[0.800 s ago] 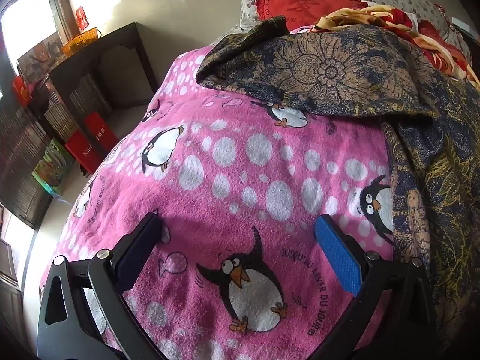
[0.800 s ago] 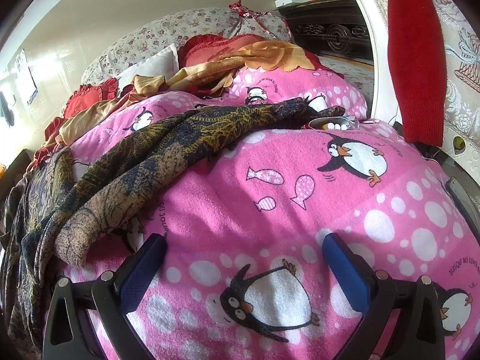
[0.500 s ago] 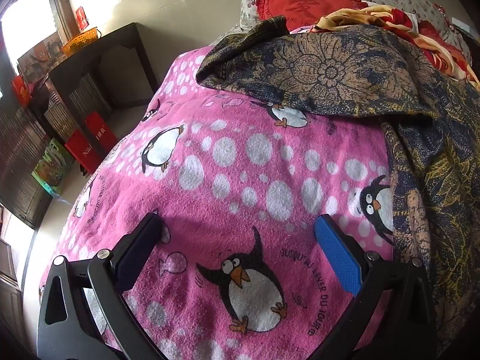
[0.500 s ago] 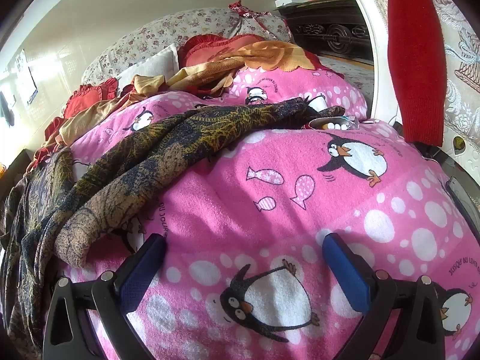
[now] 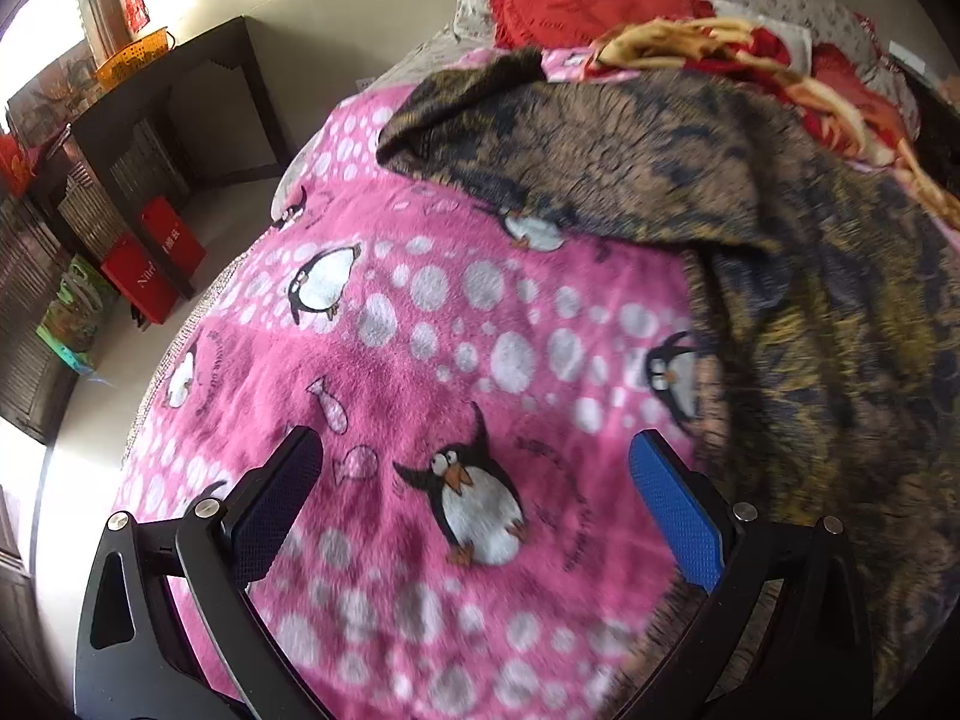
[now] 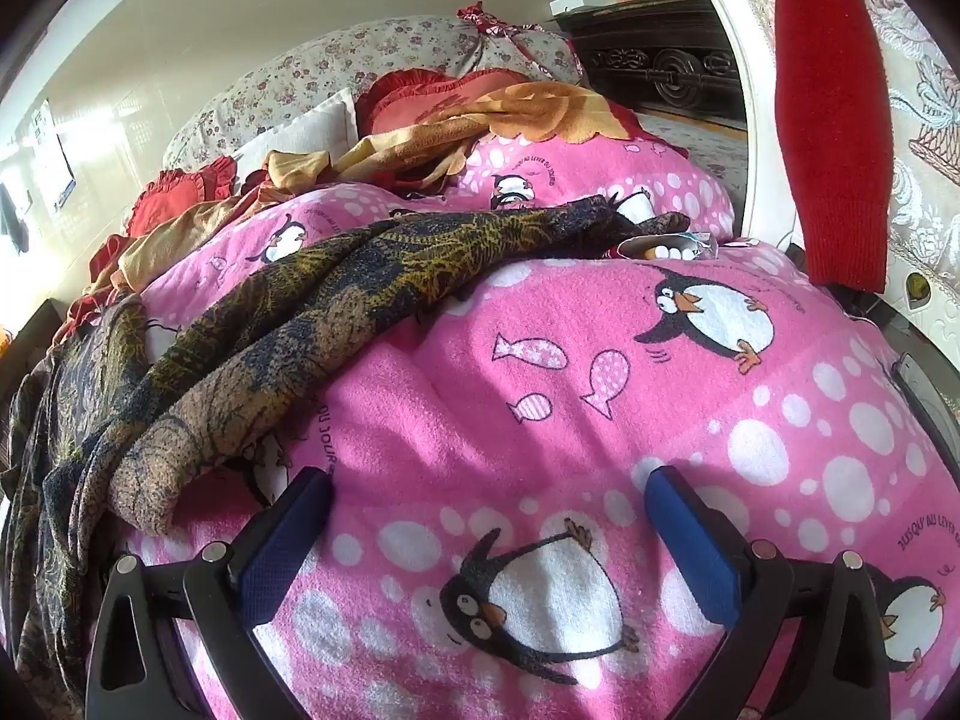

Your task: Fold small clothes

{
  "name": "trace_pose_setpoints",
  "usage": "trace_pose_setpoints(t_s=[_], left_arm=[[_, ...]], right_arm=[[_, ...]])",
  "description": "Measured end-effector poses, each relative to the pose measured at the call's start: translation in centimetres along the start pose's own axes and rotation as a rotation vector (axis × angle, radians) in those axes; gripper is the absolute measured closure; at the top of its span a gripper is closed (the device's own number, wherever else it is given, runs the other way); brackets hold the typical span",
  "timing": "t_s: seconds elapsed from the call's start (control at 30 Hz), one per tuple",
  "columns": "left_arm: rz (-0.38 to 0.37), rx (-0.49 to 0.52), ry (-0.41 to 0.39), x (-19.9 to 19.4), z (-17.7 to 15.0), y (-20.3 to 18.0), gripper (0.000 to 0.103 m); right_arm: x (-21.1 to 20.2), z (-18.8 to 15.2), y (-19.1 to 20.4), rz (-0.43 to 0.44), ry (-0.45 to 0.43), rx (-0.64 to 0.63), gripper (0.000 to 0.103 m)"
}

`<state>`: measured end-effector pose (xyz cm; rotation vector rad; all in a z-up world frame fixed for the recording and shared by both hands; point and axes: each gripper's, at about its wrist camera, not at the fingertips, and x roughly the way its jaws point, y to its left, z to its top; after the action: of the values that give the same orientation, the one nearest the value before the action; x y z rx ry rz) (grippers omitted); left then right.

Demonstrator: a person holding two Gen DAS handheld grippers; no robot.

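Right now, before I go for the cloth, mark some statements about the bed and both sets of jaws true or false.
1. The left gripper is open and holds nothing. True.
2. The right gripper is clamped on the dark patterned cloth. False: it is open, over the pink penguin blanket.
3. The dark patterned cloth lies on the blanket. True.
4. The cloth is neatly folded. False: it lies rumpled.

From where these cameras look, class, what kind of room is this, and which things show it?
Most likely a bedroom in a home: a bed under a pink penguin blanket, floral pillows piled at its head, and a dark patterned garment lying loose on top.
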<state>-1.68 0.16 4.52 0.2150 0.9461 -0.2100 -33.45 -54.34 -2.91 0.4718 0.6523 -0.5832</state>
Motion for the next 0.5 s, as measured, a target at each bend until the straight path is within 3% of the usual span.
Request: trace_pose_setpoints(t_s=[0.17,0.27,0.37,0.5], left_arm=[[-0.043,0.035,-0.032,-2.9,-0.5,-1.5,0.000],[-0.076,0.067,-0.042,-4.2,-1.0,-2.9,0.000],[-0.097,0.092,-0.060,-5.3,-1.2,-4.3,0.000],[-0.125,0.127,-0.072,-6.5,-1.6,-5.9,0.000]], right_arm=[[0.0,0.3,0.1,-0.007,0.042,-0.008,0.000],[-1.3,0.6,1.3,-0.066,0.089,-0.043,0.000],[-4.7,0.2,3.0,-0.087,0.120,-0.108,0.000],[-10.5,-0.7,6.3,-0.042,0.158,-0.152,0.000]])
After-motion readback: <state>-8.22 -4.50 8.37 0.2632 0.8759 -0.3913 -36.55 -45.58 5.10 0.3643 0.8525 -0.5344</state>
